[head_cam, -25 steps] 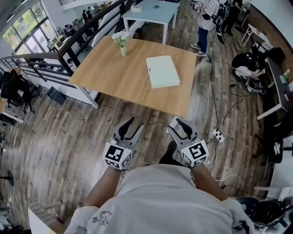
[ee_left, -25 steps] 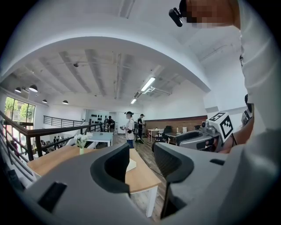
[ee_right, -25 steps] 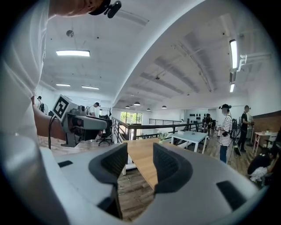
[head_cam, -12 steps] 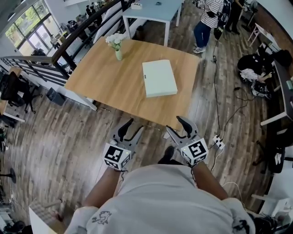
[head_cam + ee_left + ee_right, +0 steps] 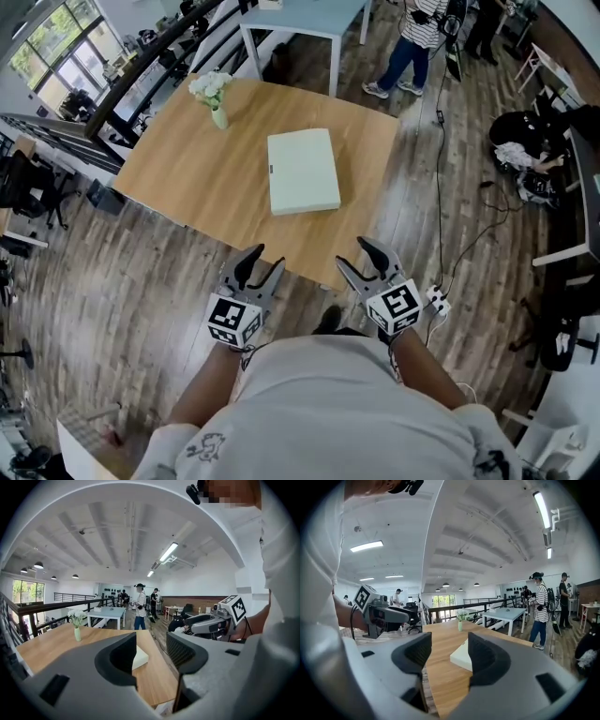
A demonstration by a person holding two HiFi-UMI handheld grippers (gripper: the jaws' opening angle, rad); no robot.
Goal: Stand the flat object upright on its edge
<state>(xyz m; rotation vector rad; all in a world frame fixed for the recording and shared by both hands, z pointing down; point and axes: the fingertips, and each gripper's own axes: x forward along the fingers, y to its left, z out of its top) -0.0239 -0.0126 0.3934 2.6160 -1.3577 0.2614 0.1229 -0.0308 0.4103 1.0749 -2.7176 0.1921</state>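
Looking down on a wooden counter (image 5: 187, 173) with the flat object (image 5: 303, 172), a pale box-like slab, lying flat on its broad face, roughly mid-counter and a bit toward the right side. Not up on an edge yet, and nothing touching it.

Holding the left gripper (image 5: 265, 260) out low at the counter's near edge, jaws apart and just been opening, nothing but air between them. Only catching a corner of the flat object through the gap in the left gripper view, well off down the wood.

Same deal with the right gripper (image 5: 353, 255), out by the counter's near right corner: jaws spread, just been opening too, empty. Near corner of the flat object framed between them in the right gripper view, but further along the counter, not in reach of the pads. Both grippers side by side and well apart from the flat object, marker cubes turned up toward the head camera.

Also spotting a small vase of white flowers (image 5: 214, 94) near the counter's far left corner, well clear of the flat object. Beyond that, a light blue table (image 5: 309, 14), a person in a striped top (image 5: 410, 37) standing on the wood-plank floor (image 5: 112, 291), a dark railing (image 5: 141, 82) along the left, and a white power strip (image 5: 438, 300) on the floor just right of the right gripper.
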